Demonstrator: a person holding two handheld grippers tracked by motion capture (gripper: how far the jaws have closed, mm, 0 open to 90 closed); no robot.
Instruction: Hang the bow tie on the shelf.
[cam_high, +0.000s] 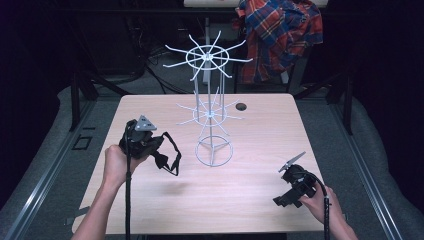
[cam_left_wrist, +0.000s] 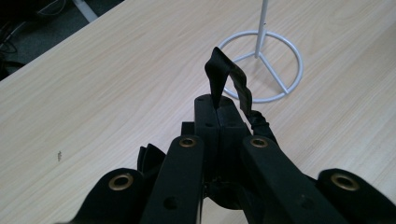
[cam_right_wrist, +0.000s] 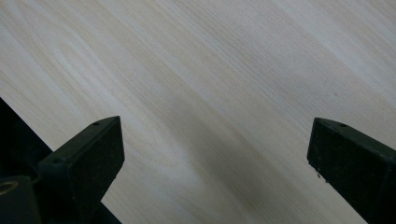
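Observation:
A black strap with a bow-like knot (cam_high: 169, 156) hangs in a loop above the wooden table (cam_high: 240, 210), left of centre. My left gripper (cam_high: 156, 144) is shut on it; in the left gripper view the jaws (cam_left_wrist: 218, 112) pinch the strap (cam_left_wrist: 225, 70) and the band rises and folds over past the tips. A white wire stand (cam_high: 210, 112) with two tiers of radiating hooks rises at mid table, and its ring base (cam_left_wrist: 261, 65) lies just beyond the strap. My right gripper (cam_high: 281, 201) sits low near the table's front right, open (cam_right_wrist: 215, 154), with only bare wood between the jaws.
A plaid shirt (cam_high: 280, 35) hangs behind the table at the back right. A small dark hole (cam_high: 241, 106) marks the tabletop behind the stand. Dark floor and metal rails flank the table on both sides.

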